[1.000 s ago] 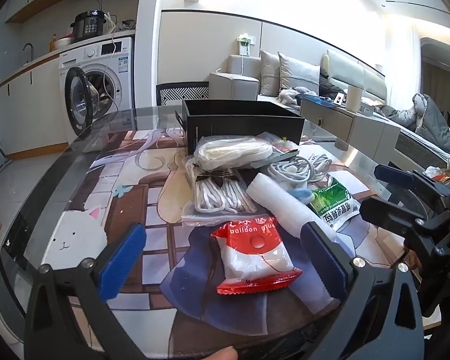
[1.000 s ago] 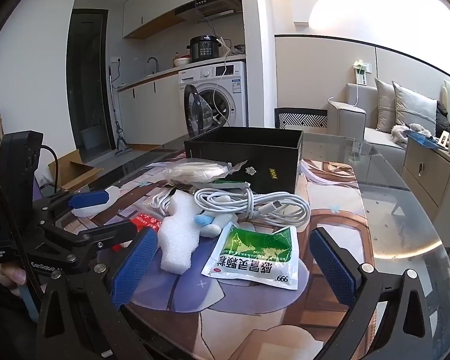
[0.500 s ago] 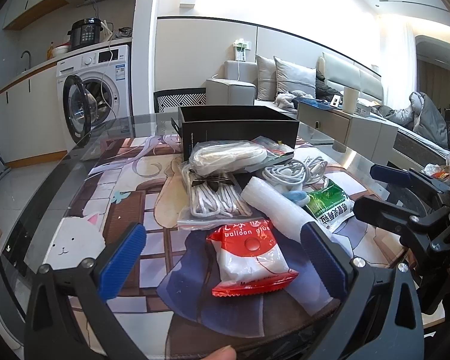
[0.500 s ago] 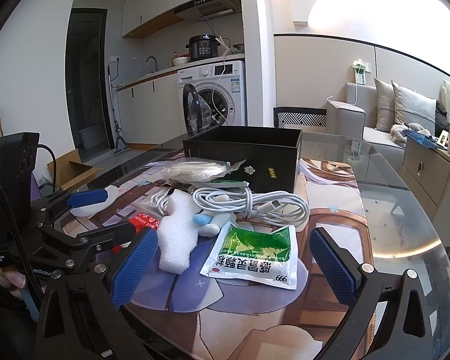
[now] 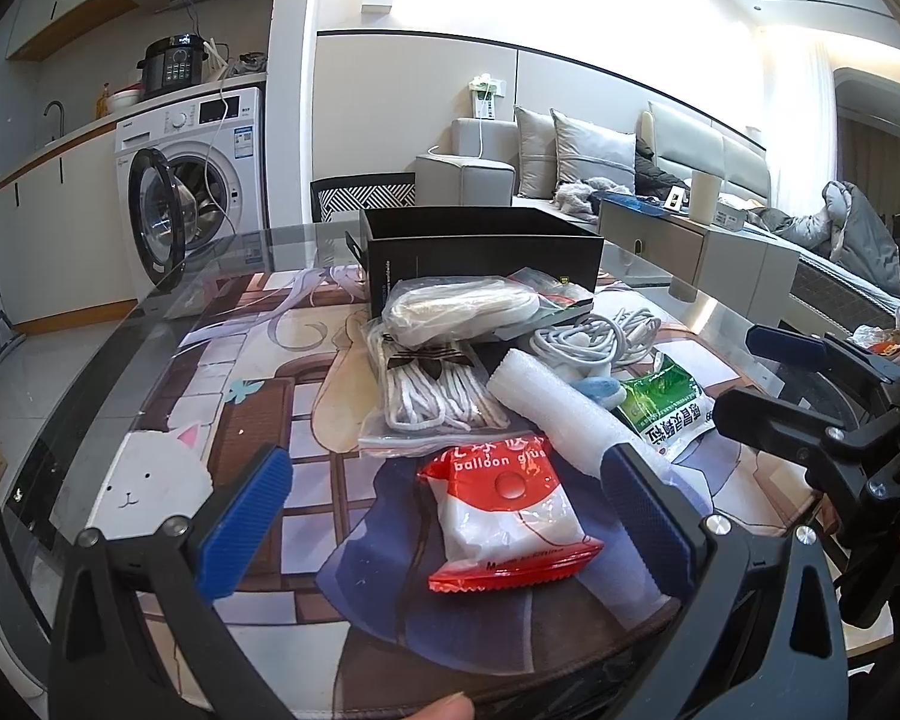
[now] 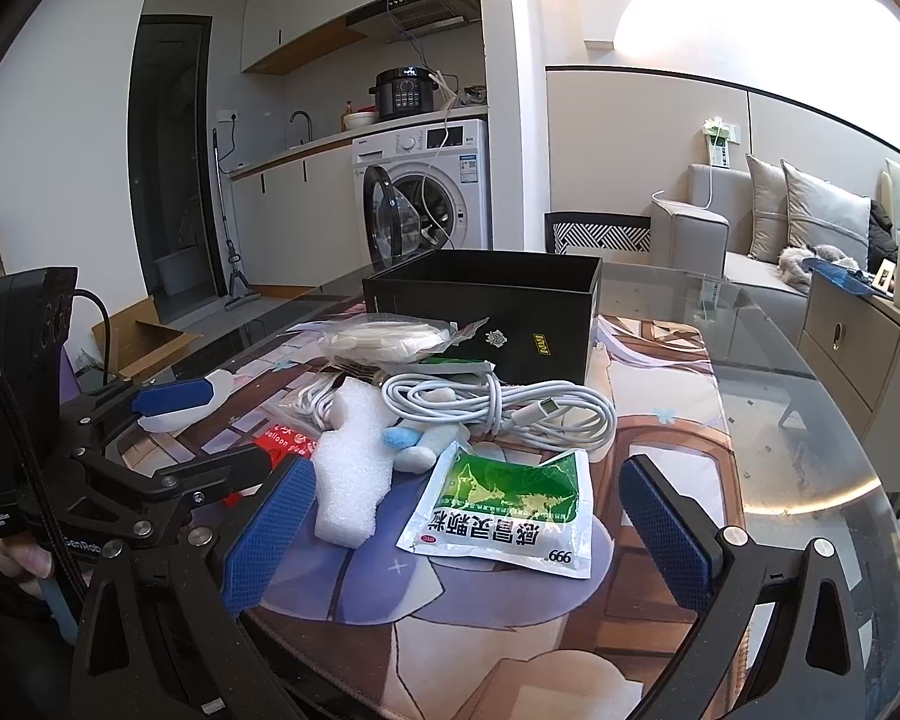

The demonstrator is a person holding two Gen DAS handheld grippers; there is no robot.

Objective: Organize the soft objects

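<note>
Nothing looks sorted yet: the soft things lie in one heap in the middle of the surface, just in front of the open black box, which sits toward the far edge; its inside is hidden from both views, so it may or may not be empty.

Counted in the heap: one red balloon-glue packet nearest the near edge, one green sachet, one white foam piece, one coil of white cable, one bag of white laces, one clear bag with something pale leaning on the box, and one small blue-and-white plush half buried.

The left claw hangs wide open around the red packet, not touching it. The right claw is equally wide, empty, over the green sachet.

All seven pieces seem left to move.
</note>
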